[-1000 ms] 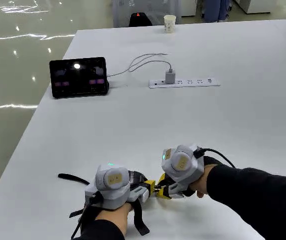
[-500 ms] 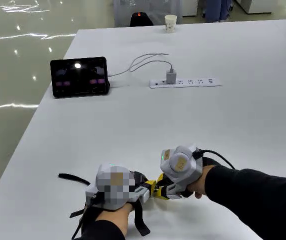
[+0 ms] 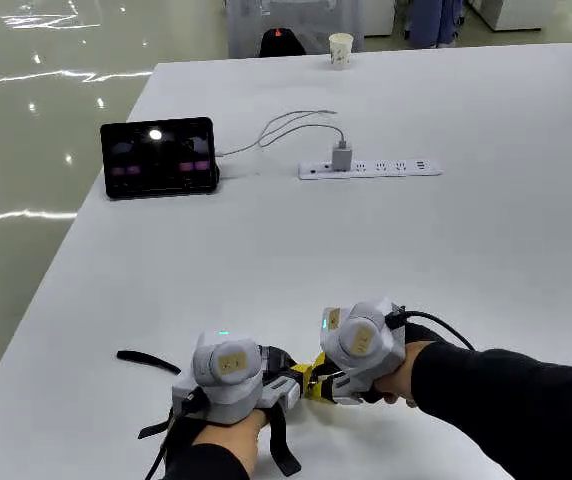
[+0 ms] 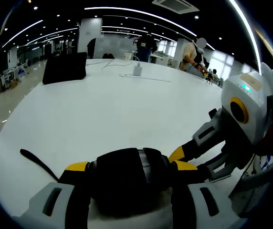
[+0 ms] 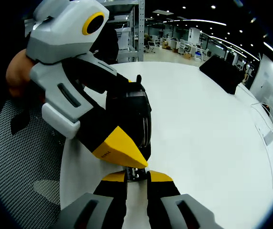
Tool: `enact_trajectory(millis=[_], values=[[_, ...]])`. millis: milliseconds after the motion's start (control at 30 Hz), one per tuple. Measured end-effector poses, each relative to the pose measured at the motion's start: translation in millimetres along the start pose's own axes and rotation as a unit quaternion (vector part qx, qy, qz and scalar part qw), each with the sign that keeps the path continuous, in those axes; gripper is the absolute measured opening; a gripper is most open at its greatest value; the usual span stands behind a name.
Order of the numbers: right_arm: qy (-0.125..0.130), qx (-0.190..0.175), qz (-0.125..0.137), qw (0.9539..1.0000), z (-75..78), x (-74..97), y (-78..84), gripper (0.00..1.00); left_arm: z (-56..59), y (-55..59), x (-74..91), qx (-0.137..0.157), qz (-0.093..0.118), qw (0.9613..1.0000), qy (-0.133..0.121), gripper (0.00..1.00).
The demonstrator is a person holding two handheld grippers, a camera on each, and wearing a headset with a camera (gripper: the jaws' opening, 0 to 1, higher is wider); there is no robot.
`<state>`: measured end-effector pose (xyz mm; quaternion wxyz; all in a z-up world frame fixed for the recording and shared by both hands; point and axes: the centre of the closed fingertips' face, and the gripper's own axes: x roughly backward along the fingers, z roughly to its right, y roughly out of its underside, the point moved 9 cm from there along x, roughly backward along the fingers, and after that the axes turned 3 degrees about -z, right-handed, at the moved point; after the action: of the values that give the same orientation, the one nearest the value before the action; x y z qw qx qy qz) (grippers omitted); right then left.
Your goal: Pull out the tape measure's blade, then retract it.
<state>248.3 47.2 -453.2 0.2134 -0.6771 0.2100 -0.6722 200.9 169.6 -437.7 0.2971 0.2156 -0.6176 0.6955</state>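
From where I stand, the head view has both tools meeting near the front edge of the white tabletop [image 3: 416,250]. The left hand-held gripper [image 3: 288,380] holds the black tape measure [image 3: 278,358] just above the surface. The right hand-held gripper [image 3: 322,384] comes in from the right, its yellow tips up against the case. A black strap [image 3: 146,357] lies on the tabletop just to the left. Well back sit a tablet [image 3: 158,157], a power strip [image 3: 369,167] with a charger [image 3: 341,155] plugged in, and a paper cup [image 3: 340,47] at the far edge.

In the left gripper view, the jaws are clamped on either side of the tape measure [image 4: 127,179], with a yellow tip showing at each side. The right hand-held gripper [image 4: 186,160] reaches in from the right and touches the case.

In the right gripper view, the jaws stand narrow, pinched on the small metal hook [image 5: 135,172] at the mouth of the tape measure [image 5: 134,114]. Hardly any blade shows between hook and case.
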Motion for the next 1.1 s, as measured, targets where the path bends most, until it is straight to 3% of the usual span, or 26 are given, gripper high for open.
enact_trajectory(millis=[333,533,667,733,900,1033,1100], values=[[0.009,-0.006,0.015,0.9998,-2.7,5.8,-4.9,0.14,-1.1,-2.2,0.0,-0.007,-0.014,0.9998,0.01,0.65],[0.017,-0.02,0.012,0.9996,-2.7,16.8,-2.3,0.15,-2.8,-7.9,4.2,-0.028,-0.009,0.9992,0.028,0.63],[0.025,-0.029,0.016,0.9991,-2.3,26.0,0.4,0.16,-6.2,-10.3,3.9,-0.027,-0.005,0.9988,0.039,0.64],[0.028,-0.038,0.02,0.9987,-2.7,32.8,2.6,0.18,-6.4,-9.6,4.6,-0.02,-0.013,0.9982,0.055,0.67],[0.042,-0.058,0.03,0.997,-4.0,48.4,9.5,0.2,-9.8,-11.7,8.6,-0.031,-0.006,0.9973,0.066,0.79],[0.055,-0.071,0.039,0.9952,-5.4,60.7,18.0,0.22,-14.2,-12.8,11.4,-0.015,-0.01,0.996,0.087,0.97],[0.061,-0.077,0.043,0.9942,-5.9,67.1,23.0,0.23,-15.0,-14.3,14.6,-0.018,-0.011,0.9945,0.103,0.99]])
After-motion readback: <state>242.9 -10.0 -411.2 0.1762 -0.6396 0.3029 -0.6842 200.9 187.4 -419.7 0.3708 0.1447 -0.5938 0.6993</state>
